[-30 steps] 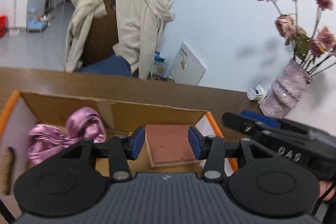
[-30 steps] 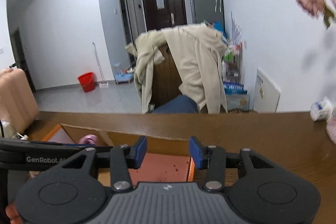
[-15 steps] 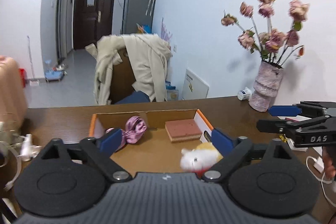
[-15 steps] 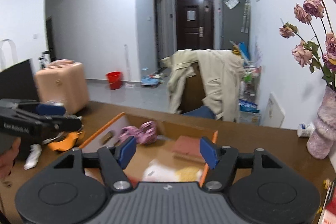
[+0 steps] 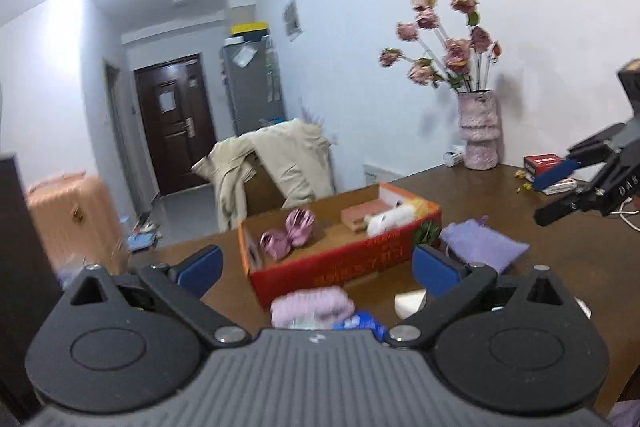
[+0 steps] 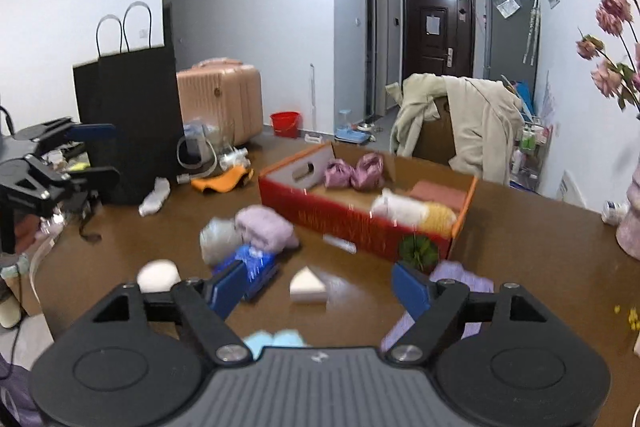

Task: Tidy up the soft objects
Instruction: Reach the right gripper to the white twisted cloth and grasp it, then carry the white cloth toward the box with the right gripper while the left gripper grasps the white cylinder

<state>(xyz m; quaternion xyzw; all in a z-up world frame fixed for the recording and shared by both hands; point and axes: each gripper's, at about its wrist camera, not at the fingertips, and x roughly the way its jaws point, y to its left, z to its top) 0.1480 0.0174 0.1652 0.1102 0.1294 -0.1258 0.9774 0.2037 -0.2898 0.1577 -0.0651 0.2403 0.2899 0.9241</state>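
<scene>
While both claws are opening with nothing between the pads, the left gripper (image 5: 316, 267) should drop squarely over the lilac folded cloth (image 5: 312, 305) before the red box (image 5: 340, 261) — right gripper (image 6: 320, 285) waiting clear.

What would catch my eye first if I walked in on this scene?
Probably the red cardboard box in the middle of the brown table, holding pink satin scrunchies, a white plush toy and a brick-red pad. In front of it, loose soft things lie scattered: a lilac knit bundle, a white wedge sponge and a purple pouch. At the table's right end stands a pink vase of dried roses.
</scene>
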